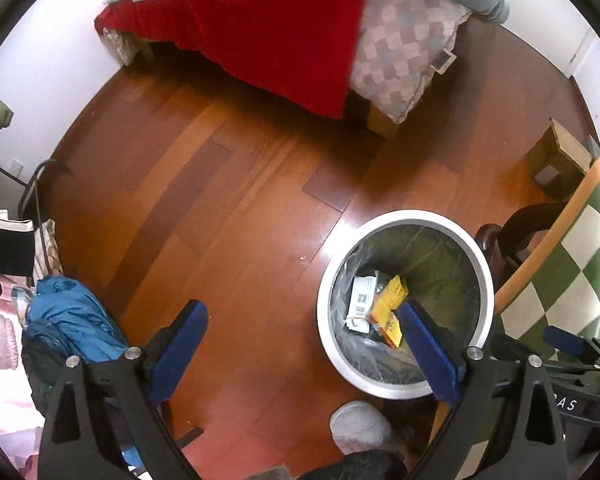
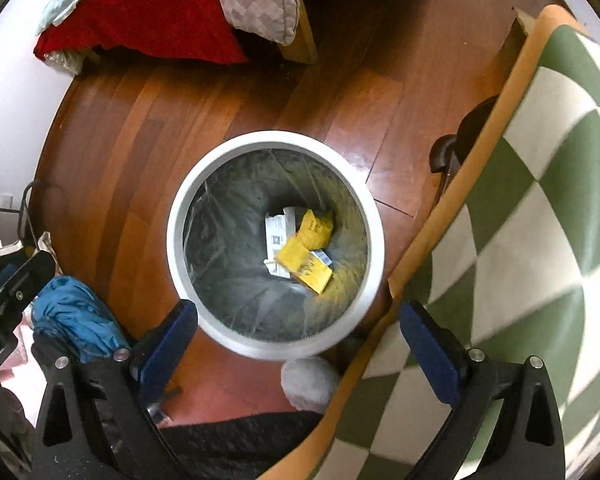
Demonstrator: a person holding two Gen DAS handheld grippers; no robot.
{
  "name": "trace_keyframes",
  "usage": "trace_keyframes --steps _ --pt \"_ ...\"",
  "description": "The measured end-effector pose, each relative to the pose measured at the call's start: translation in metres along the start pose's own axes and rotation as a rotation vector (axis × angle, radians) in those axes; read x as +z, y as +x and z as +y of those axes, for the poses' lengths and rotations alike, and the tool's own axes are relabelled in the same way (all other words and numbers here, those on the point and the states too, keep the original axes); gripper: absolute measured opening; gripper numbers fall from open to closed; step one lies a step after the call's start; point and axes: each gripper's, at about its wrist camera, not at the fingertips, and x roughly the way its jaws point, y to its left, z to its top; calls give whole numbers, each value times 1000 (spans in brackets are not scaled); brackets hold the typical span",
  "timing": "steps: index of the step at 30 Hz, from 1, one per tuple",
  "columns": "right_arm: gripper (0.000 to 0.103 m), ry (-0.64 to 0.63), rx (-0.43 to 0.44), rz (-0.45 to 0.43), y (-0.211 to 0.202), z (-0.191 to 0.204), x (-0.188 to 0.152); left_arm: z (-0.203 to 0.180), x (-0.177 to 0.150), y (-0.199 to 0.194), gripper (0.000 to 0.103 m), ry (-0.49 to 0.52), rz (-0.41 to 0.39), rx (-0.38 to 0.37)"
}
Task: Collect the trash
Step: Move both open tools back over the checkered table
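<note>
Both tools hang spread wide and empty above the round white plastic bin (image 2: 274,344) with its clear liner, the right tool (image 2: 298,326) almost straight over it, the left tool (image 1: 302,330) off to its left. Low inside lie yellow paper packets (image 2: 310,254) and white printed cartons (image 2: 276,234): light, crushable, best pinched by an edge. A crumpled white wad (image 2: 310,384) sits on the wooden floor (image 1: 220,208) just near the bin; soft, it should squeeze easily across its middle

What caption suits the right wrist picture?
Open tongs above a white bin holding yellow packets and paper.
</note>
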Motion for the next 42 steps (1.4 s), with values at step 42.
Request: trace_keyframes --steps 42 --pt "102 372 98 -415 -259 -218 -260 -141 -150 -196 98 211 -254 -129"
